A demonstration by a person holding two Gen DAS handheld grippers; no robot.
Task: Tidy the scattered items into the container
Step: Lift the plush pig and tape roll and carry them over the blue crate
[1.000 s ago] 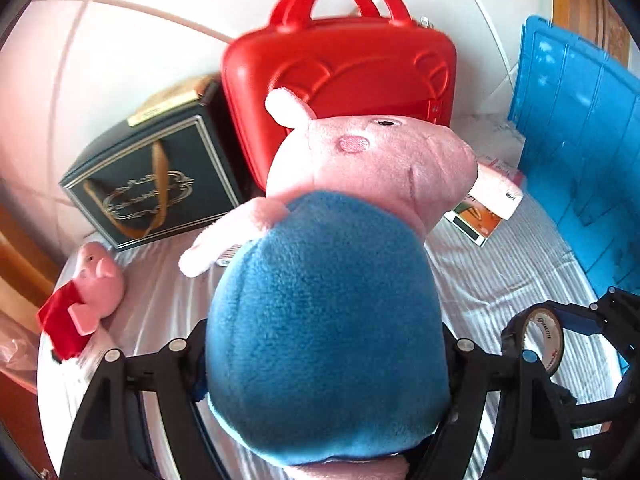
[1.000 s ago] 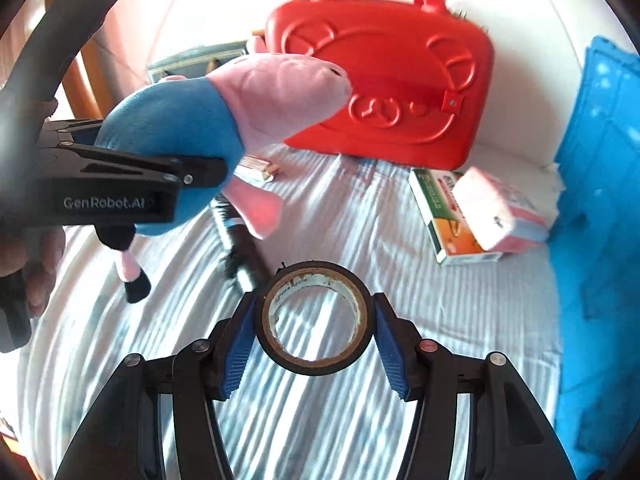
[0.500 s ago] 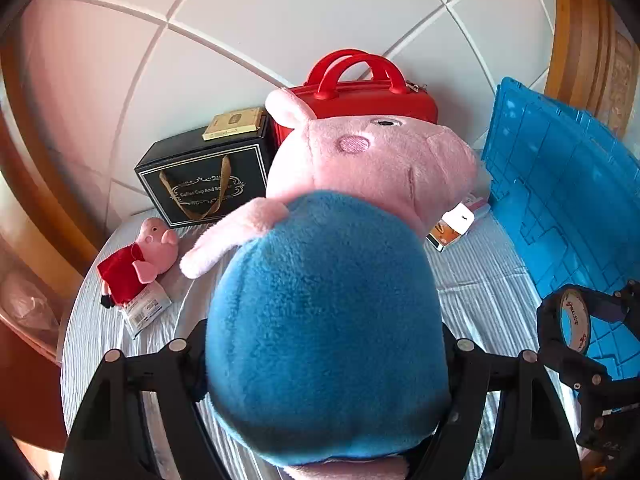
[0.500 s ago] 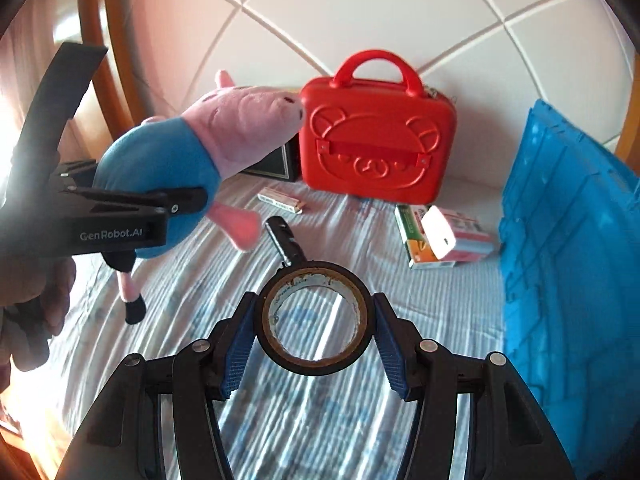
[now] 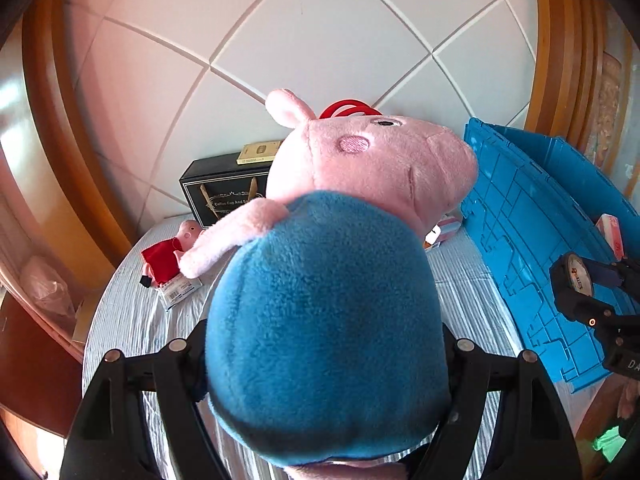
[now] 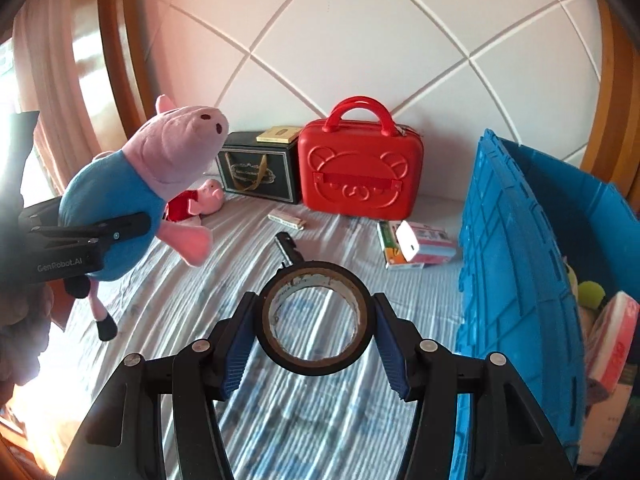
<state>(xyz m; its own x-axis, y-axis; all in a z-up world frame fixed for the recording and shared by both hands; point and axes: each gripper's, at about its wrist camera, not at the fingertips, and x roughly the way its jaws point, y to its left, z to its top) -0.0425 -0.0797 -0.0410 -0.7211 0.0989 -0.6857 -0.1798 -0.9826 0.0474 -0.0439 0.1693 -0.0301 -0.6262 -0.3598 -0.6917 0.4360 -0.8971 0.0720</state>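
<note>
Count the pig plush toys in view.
2. The blue-bodied pig plush is clamped in the left gripper, lifted off the bed. The red-dressed pig plush lies by the black gift box. The blue crate may hide more.

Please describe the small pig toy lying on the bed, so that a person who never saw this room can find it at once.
Look at the black gift box that stands against the white padded wall, left of the red case. Just in front of its left corner, on the striped sheet, lies the small pig toy. Unlike the large blue-bodied pig plush in the left gripper, it wears red.
</note>
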